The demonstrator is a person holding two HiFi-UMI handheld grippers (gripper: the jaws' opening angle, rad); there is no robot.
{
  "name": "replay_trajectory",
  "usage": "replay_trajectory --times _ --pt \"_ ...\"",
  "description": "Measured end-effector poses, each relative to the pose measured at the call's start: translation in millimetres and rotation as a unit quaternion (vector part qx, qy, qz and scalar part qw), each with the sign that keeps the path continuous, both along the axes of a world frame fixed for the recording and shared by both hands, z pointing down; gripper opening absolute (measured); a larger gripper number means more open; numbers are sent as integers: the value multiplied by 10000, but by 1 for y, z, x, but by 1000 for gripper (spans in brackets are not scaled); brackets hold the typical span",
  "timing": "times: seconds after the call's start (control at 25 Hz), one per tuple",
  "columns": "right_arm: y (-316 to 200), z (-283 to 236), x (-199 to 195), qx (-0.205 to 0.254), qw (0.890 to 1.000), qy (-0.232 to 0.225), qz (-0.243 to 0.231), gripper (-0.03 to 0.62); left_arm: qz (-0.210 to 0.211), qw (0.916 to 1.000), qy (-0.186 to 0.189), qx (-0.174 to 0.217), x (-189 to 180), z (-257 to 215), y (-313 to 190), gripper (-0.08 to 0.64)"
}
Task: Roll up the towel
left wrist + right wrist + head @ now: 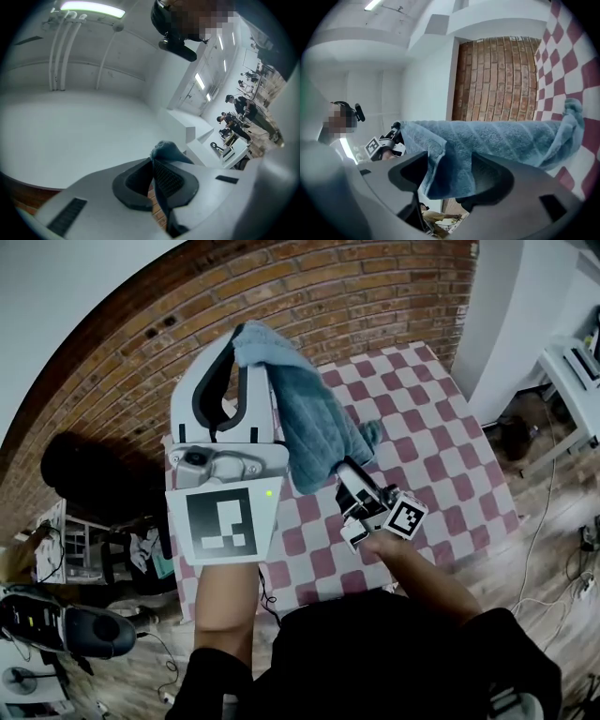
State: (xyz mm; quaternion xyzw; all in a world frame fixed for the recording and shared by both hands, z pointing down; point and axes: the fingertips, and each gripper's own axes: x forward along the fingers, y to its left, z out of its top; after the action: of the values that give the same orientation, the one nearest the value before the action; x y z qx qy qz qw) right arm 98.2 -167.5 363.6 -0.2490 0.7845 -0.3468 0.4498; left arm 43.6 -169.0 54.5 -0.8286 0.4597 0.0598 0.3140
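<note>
Head view: fluffy ribbed towel point(314, 418) hanging above checkered table point(441, 427), left gripper point(239, 341) pinching corner, right gripper point(347, 468) spread, straddling fold.

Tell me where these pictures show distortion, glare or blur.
Head view: the wide lens bends the brick wall into an arc; the towel is sharp. Left gripper view: the ceiling lamp glares, and the corners are black. Right gripper view: the towel is sharp, and the rim is dark.

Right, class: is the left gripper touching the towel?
Touching. The left gripper view shows the left gripper shut on the towel, with the blue cloth pinched between its closed jaws.
</note>
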Motion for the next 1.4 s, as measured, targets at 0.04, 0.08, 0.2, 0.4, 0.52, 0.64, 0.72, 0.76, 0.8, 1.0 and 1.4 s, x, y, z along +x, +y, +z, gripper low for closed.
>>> replay_trajectory --times 0.04,0.08,0.2,0.4,0.52,0.64,0.72,0.76,0.8,1.0,1.4 --pt "1 -4 -2 97 9999 -31 -30 283 -9 10000 -11 18 -1 -1 1 5" --pt "1 -8 -2 178 9998 -67 -41 276 -11 10000 -11 45 -2 -2 1 6" --pt "-1 -12 6 256 9993 -272 56 184 -37 10000 52 0 -6 -2 -4 5" --pt "12 -35 4 541 9971 -505 -161 76 -23 9996 233 148 -18 -8 -8 5" --pt "19 -42 4 709 9968 -341 -150 46 -100 9995 261 121 -25 -8 -13 6" --pt "27 -55 8 915 9958 -9 9 33 -245 9993 261 61 -37 -5 -21 5" --pt "36 -70 14 1173 9920 408 212 30 -358 9989 287 -30 -49 1 -27 5" --pt "39 -78 18 1326 9879 720 365 29 -415 9986 302 -86 -56 5 -30 5" --pt "42 -87 23 1488 9813 1089 556 29 -470 9983 316 -147 -63 9 -32 5" --pt "45 -130 60 2074 9119 2966 1938 29 -645 9948 488 -620 -98 41 -45 5" --pt "14 -148 90 2320 7953 4808 2872 29 -625 9834 562 -1608 -124 131 -65 6"
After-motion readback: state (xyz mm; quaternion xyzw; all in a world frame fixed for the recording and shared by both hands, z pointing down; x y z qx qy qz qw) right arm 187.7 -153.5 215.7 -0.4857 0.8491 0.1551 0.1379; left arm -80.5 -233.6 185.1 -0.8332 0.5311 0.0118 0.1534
